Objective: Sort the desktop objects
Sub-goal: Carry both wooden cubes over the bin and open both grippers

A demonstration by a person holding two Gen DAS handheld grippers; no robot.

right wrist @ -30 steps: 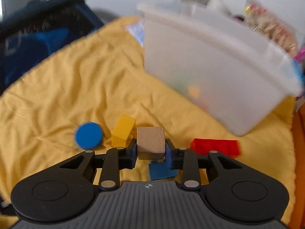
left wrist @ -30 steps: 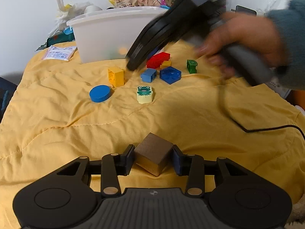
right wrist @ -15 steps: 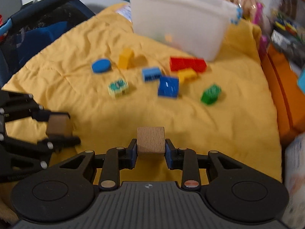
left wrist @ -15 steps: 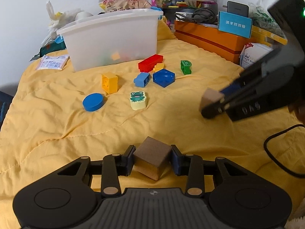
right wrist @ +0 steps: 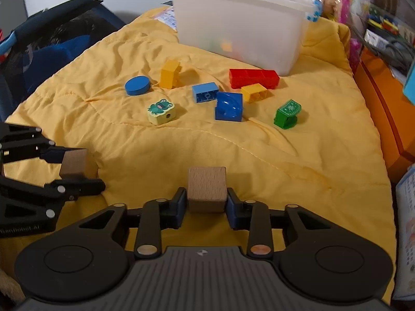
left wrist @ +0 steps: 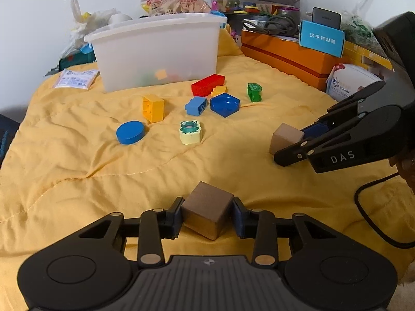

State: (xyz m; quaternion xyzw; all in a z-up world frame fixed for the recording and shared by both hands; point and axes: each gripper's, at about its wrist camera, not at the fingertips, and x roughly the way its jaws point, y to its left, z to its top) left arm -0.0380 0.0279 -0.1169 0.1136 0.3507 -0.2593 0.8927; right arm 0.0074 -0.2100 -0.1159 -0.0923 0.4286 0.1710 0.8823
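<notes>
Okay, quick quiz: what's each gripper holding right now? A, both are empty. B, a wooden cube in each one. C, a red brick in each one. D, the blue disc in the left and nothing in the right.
B: the left gripper pinches a darker wooden cube and the right gripper pinches a lighter wooden cube, while the blue disc and red brick lie on the yellow quilt.

a home bedroom: yellow quilt (left wrist: 77, 171), toy blocks (left wrist: 207, 85), cluttered storage boxes (left wrist: 285, 54).

Contents of the translucent white bin (left wrist: 155, 51) at the yellow quilt's (left wrist: 77, 168) far edge show only as blurred coloured patches. The right gripper's handle and the holding hand (left wrist: 407, 165) are cut off at the left-wrist view's right edge.
</notes>
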